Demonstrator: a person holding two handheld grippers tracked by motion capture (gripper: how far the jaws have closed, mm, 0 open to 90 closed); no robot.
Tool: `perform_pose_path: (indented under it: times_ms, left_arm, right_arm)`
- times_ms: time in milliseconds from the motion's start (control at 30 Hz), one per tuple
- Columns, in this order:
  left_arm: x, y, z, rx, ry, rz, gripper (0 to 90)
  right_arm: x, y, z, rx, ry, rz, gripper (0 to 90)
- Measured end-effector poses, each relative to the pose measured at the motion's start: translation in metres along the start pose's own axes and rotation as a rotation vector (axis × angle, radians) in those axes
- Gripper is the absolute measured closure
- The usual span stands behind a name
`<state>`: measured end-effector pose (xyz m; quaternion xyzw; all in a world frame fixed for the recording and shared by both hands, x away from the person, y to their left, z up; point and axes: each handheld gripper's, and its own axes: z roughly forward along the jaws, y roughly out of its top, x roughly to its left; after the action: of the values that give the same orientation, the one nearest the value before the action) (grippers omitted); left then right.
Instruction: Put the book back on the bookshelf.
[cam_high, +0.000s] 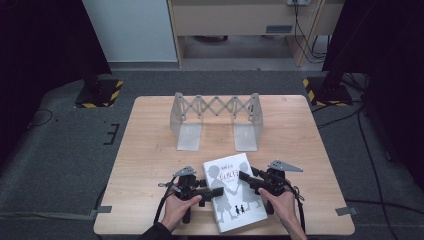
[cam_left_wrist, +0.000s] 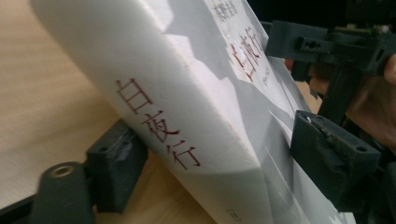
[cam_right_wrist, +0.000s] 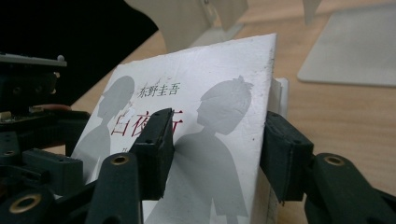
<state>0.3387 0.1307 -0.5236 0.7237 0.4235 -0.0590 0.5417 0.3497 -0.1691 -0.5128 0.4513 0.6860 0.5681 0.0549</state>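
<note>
Book: the white paperback (cam_high: 233, 192) lies near the table's (cam_high: 150, 150) front edge, between my 2 grippers, well apart from the metal folding rack (cam_high: 216, 119) at the back.
Left gripper (cam_high: 212, 191): my jaws straddle the spine edge, 1 under, 1 over the cover; whether they are pressing I cannot tell.
Right gripper (cam_high: 246, 177): jaws straddle the page edge, 1 pad on the cover; clamped or loose, I cannot tell.
Risk: uneven lift could let the book swing open or slide out.
Cause: smooth cover, grips only at the edges.
</note>
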Motion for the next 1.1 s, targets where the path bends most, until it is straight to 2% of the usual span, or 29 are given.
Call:
perform_pose_path:
  times_ms: [67, 200, 333, 433, 667, 767, 933, 1100]
  left_arm:
    - [-0.001, 0.003, -0.002, -0.029, 0.009, 0.001, 23.5]
    - [-0.006, 0.011, -0.004, -0.059, 0.026, 0.029, 25.6]
    - [-0.01, 0.018, -0.007, -0.107, 0.034, 0.053, 29.6]
    - [-0.014, 0.022, -0.008, -0.119, 0.045, 0.077, 31.5]
    - [-0.021, 0.031, -0.012, -0.169, 0.054, 0.098, 36.1]
    - [-0.026, 0.036, -0.015, -0.19, 0.064, 0.127, 38.4]
    - [-0.033, 0.043, -0.02, -0.223, 0.06, 0.16, 41.2]
    - [-0.038, 0.046, -0.025, -0.231, 0.068, 0.207, 42.5]
  right_arm:
    - [0.002, 0.004, -0.002, -0.044, -0.001, -0.019, 49.7]
    - [0.003, 0.007, -0.003, -0.077, 0.002, -0.034, 50.4]
    - [0.006, 0.012, -0.006, -0.134, -0.001, -0.051, 51.6]
    - [0.008, 0.015, -0.009, -0.181, -0.001, -0.062, 52.3]
    - [0.009, 0.019, -0.012, -0.248, 0.009, -0.074, 52.8]
    - [0.012, 0.022, -0.015, -0.29, 0.023, -0.083, 53.0]
    - [0.014, 0.024, -0.018, -0.33, 0.044, -0.087, 52.9]
    - [0.018, 0.028, -0.019, -0.342, 0.065, -0.102, 52.3]
